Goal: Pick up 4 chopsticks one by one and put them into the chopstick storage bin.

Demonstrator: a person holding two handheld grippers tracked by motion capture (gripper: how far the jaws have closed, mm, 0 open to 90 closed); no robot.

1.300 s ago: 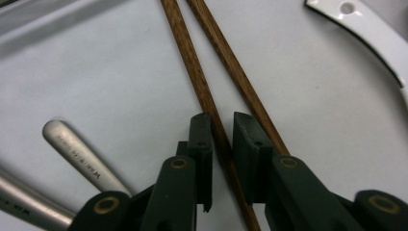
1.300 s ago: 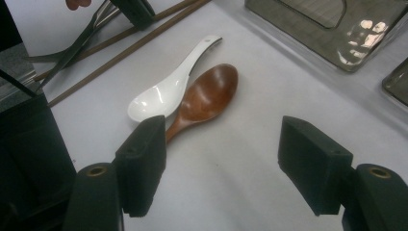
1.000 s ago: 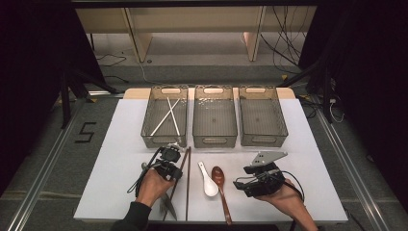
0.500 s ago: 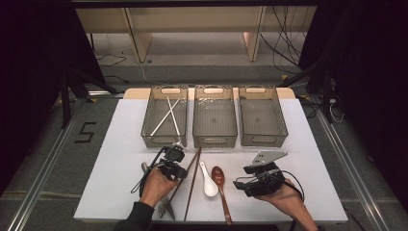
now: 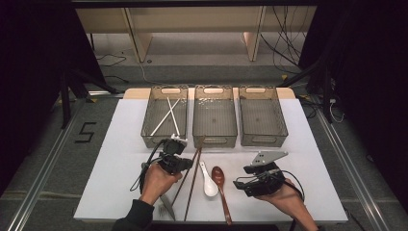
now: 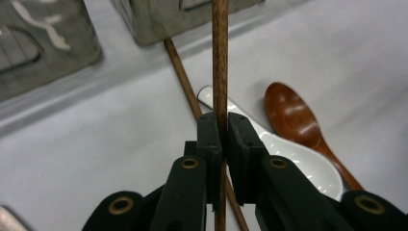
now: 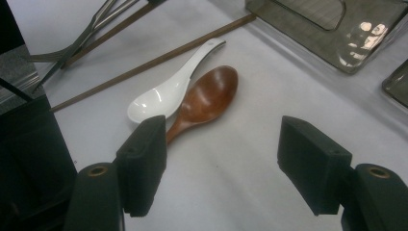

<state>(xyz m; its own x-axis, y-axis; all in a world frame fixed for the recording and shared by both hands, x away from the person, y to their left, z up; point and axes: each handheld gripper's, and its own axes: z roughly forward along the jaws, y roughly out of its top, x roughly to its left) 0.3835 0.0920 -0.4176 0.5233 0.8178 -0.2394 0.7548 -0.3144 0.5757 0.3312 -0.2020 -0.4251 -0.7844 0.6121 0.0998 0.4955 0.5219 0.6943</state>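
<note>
Matt wooden chopstick [image 6: 220, 57]; glossy white ceramic spoon [image 6: 284, 154].

White worktop [image 5: 120, 159] centre frame, light wood edge showing at far corners. Grey carpet floor [image 5: 48, 159] around it. Black "5" mark [image 5: 85, 132] on floor, left of frame. Metal rails [image 5: 353, 178] run diagonally along floor on both sides. Light wood furniture legs [image 5: 137, 38] at top of frame, shelf-like panel above them. Loose black cables [image 5: 284, 43] on floor, upper right. Black stand legs [image 5: 65, 91] upper left. Dark, unlit surroundings left and right edges. Lighting concentrated on centre.
</note>
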